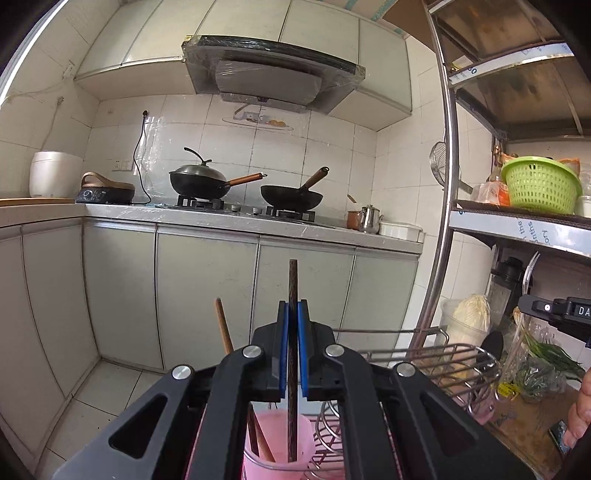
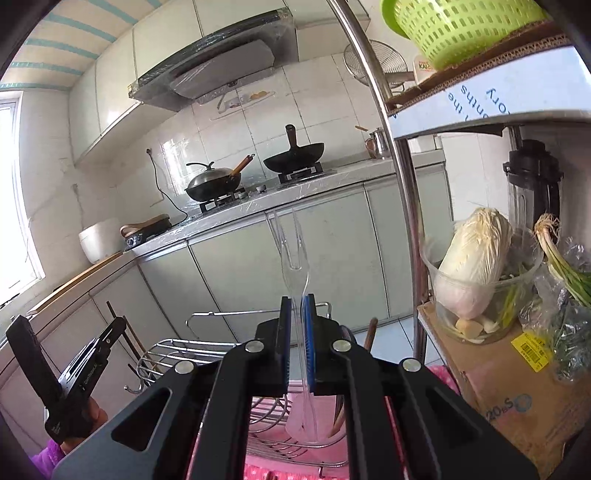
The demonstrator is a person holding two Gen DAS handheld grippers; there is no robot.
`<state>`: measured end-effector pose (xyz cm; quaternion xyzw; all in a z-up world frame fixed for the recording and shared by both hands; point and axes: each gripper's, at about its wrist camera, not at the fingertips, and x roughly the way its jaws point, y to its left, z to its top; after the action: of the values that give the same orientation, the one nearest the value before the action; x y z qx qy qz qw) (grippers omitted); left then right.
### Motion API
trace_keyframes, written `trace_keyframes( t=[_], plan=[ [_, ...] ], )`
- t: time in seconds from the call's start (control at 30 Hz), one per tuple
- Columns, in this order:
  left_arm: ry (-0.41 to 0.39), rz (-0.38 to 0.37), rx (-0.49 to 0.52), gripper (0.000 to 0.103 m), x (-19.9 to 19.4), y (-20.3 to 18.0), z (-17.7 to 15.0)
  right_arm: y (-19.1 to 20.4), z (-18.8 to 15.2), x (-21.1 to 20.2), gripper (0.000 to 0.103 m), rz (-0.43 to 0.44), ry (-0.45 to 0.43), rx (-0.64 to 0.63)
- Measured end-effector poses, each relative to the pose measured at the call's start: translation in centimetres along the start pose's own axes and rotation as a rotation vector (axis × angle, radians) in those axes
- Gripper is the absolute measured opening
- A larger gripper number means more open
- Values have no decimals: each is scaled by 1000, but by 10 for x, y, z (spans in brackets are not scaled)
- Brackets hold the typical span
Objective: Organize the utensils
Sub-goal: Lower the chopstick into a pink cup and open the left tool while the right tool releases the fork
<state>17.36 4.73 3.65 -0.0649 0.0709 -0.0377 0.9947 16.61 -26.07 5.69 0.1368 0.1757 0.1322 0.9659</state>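
Two tools: both clamped on utensils.
Left tool (image 1: pixel 292 321): grips dark wooden chopstick (image 1: pixel 292 280), upright, lower end in pink cup (image 1: pixel 301 439).
Right tool (image 2: pixel 297 314): grips clear plastic fork (image 2: pixel 290 251), tines up, above wire rack (image 2: pixel 177 350).

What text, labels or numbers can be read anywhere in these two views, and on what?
"KA", cut off: white packet behind the green basket.
"20", "S", partly legible: cardboard box.
"DA", cut off: the other gripper's body.
"the", "onths", upside down: film on the shelf edge.
Yellow barcode sticker: too small to read.
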Motion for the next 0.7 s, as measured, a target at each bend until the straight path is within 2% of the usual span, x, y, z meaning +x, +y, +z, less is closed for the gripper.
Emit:
trace_keyframes(
  t=[0.2, 0.37, 0.5, 0.7],
  plan=[
    [50, 0, -40, 4, -11, 7, -23, -7, -22, 0, 7, 1, 48, 37],
    [108, -2, -141, 4, -12, 28, -36, -11, -39, 0, 7, -3, 88, 60],
    [156, 17, -180, 4, -3, 42, -44, -20, -51, 6, 7, -22, 134, 93],
    [225, 5, -232, 4, 22, 59, -44, -36, -51, 23, 7, -30, 199, 140]
  ],
)
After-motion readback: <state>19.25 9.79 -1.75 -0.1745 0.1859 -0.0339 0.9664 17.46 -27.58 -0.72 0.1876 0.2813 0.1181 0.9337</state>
